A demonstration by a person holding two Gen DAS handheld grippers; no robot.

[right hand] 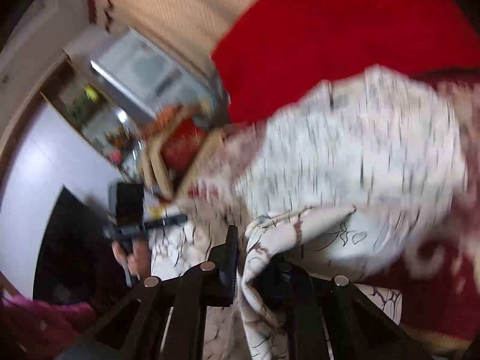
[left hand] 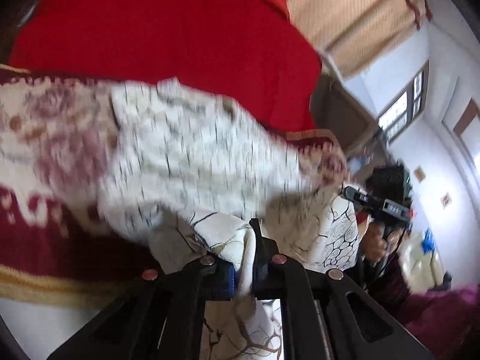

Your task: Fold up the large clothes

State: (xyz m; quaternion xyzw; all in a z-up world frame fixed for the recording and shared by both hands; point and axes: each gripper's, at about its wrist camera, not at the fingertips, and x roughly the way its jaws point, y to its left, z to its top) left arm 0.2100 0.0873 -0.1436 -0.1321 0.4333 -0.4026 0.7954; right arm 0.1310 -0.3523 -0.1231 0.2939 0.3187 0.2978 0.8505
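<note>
A white garment (left hand: 195,156) with a thin black line print hangs lifted and blurred over the bed. In the left wrist view, my left gripper (left hand: 241,249) is shut on a bunched edge of it. In the right wrist view, my right gripper (right hand: 252,253) is shut on another edge of the same garment (right hand: 345,156). Each camera also catches the other gripper off to the side: the right gripper (left hand: 360,196) and the left gripper (right hand: 168,220), each held up by a hand (right hand: 135,258) with cloth at its tip.
A bright red cover (left hand: 165,30) and a dark red floral blanket (left hand: 45,225) lie on the bed under the garment. A beige headboard (left hand: 345,9), a window (left hand: 402,111) and a shelf unit (right hand: 90,111) stand beyond. A magenta sleeve (left hand: 450,309) is low at the edge.
</note>
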